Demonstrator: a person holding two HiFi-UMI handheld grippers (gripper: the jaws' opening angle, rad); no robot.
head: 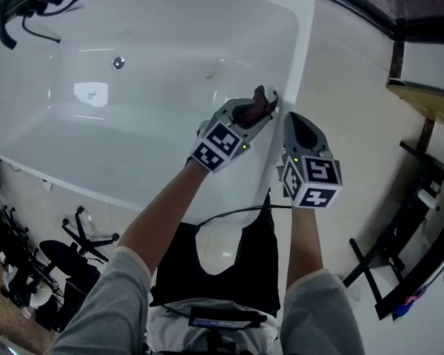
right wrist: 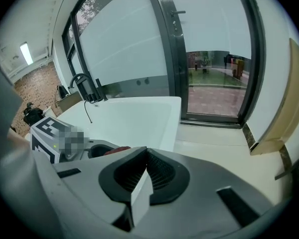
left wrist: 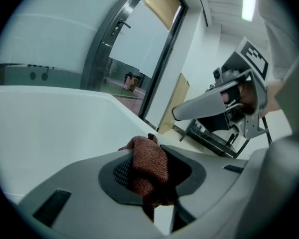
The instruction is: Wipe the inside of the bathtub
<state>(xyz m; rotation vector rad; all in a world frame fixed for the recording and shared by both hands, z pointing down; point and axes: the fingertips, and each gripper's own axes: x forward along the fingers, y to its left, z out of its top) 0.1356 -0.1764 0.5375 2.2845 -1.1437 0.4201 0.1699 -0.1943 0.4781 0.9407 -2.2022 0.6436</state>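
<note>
The left tool (head: 256, 115) is clamped shut on a reddish-brown cloth (head: 265, 99), which bunches between its 2 jaws and sticks out past the tips toward 1 o'clock in the head view. The cloth sits right at the near rim of the white bathtub (head: 133, 128), at the rim's right end. The drain (head: 118, 63) lies well apart at 10 o'clock from the cloth. The right tool (head: 291, 123) hangs just beside the left one at 3 o'clock, jaws pressed together on nothing.
</note>
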